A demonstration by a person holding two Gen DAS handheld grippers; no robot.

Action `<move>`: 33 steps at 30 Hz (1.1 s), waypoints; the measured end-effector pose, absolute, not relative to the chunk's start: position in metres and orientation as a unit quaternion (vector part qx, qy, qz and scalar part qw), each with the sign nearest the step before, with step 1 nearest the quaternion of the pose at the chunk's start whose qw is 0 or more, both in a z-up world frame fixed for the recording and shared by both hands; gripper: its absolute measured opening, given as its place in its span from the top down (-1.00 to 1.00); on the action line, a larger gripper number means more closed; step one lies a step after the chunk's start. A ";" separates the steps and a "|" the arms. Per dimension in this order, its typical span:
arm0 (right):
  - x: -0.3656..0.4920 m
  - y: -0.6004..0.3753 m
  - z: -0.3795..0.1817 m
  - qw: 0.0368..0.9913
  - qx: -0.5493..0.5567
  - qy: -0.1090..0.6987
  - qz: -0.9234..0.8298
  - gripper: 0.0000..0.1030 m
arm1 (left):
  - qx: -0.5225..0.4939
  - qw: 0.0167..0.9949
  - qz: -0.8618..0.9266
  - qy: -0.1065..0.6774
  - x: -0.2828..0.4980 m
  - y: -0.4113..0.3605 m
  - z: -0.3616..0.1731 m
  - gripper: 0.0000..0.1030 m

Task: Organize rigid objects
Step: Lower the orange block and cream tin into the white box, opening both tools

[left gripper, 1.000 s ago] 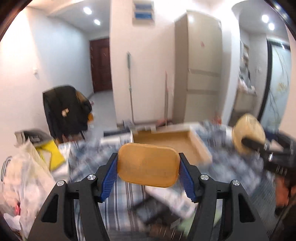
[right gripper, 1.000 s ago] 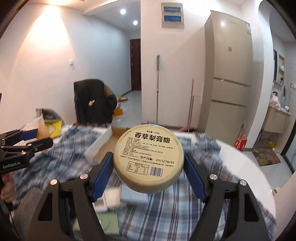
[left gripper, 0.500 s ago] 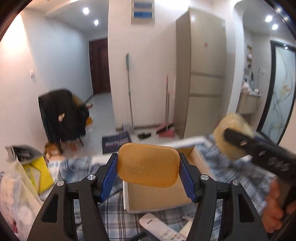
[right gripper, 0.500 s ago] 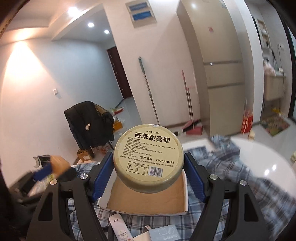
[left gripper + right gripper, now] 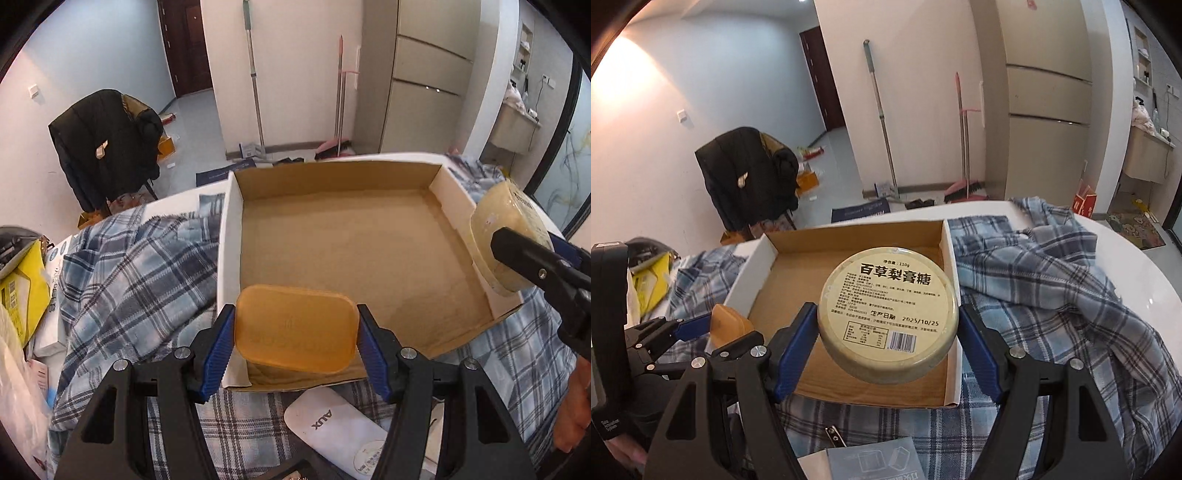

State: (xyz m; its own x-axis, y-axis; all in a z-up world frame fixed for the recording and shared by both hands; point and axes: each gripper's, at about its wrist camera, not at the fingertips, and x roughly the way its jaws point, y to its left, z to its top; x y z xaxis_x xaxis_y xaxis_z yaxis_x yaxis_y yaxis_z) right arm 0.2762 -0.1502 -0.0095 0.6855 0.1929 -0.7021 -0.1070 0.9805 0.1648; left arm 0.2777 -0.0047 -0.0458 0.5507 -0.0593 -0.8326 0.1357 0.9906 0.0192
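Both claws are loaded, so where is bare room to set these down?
The shallow cardboard box has a bare brown floor between its white walls. In front of it the plaid cloth is crowded by the white remote.

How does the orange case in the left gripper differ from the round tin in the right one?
The orange case is a plain rounded rectangle; the round tin is a pale disc with a printed label and barcode. The case hangs over the cardboard tray's near left corner, the tin over its right side. Both are clamped between blue pads.
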 end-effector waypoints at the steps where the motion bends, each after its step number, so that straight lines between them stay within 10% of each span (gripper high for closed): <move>1: 0.277 -0.151 -0.011 0.915 0.053 0.391 0.081 -0.44 | 0.044 0.876 -0.057 0.477 0.278 -0.006 -0.050 -0.26; 20: 0.294 -0.152 -0.037 0.895 0.031 0.438 0.083 -0.44 | 0.080 0.869 -0.057 0.486 0.278 -0.019 -0.063 -0.49; 33: 0.293 -0.145 -0.040 0.901 -0.007 0.426 0.076 -0.48 | 0.039 0.950 -0.009 0.311 0.247 -0.003 0.009 -0.67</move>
State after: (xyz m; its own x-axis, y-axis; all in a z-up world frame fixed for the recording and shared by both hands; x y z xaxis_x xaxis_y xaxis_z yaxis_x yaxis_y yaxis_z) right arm 0.2934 -0.1448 -0.0395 0.6249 0.1305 -0.7697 -0.1418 0.9885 0.0525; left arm 0.2475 -0.0026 0.0087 0.8064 0.0076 -0.5913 0.0405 0.9969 0.0681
